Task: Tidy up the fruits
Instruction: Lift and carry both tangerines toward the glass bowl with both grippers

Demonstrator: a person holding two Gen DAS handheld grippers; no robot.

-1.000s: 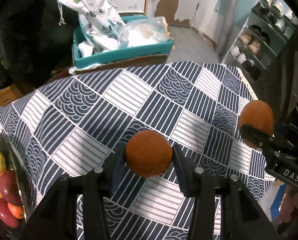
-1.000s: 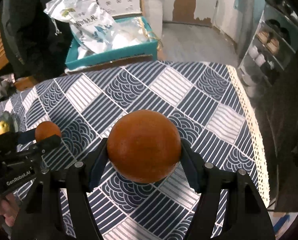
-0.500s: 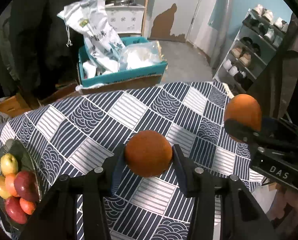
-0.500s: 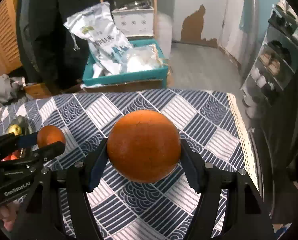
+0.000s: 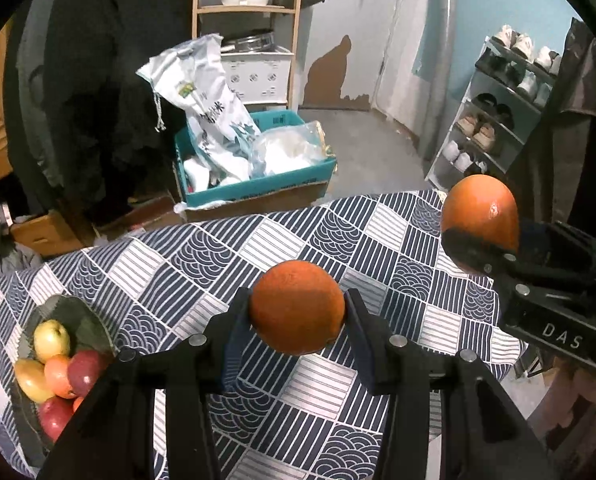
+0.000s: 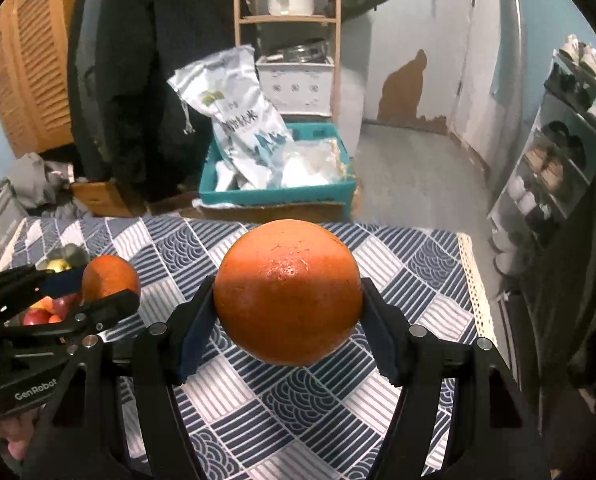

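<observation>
Oranges both in transit: left hand-held gripper (image 5: 298, 316) pinches the smaller orange (image 5: 296, 307), right hand-held gripper (image 6: 288, 312) pinches the bigger orange (image 6: 288, 291), both clear above the worktop (image 5: 218, 264). Fruit plate (image 5: 72, 314) at 8 o'clock in left view already holds apples and similar; these two are left to place. Plate's near edge is cut off, fruit count unclear.

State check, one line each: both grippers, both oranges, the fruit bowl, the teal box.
left gripper: jaws shut on smaller orange.
right gripper: jaws shut on larger orange.
smaller orange: held clear above the tablecloth.
larger orange: held clear above the tablecloth.
fruit bowl: on the tablecloth, partly filled with mixed fruit.
teal box: open-topped, bags inside.
</observation>
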